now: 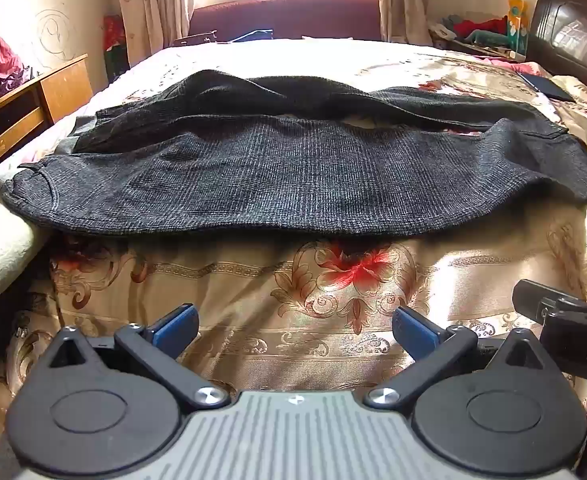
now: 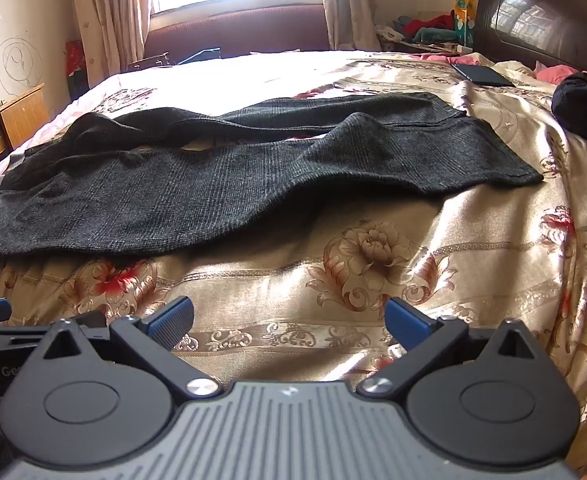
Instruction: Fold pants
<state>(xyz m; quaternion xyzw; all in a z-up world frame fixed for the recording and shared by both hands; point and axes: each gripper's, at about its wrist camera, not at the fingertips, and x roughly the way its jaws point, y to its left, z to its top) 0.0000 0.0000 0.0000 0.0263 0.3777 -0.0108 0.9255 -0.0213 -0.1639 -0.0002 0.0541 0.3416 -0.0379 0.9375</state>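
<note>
The dark grey checked pants lie spread across the bed, on a golden bedspread with red flowers, with the two legs side by side and a small gap between them. The left claw and the right claw both hover over the bare bedspread near the pants, jaws released wide, grasping nothing.
</note>
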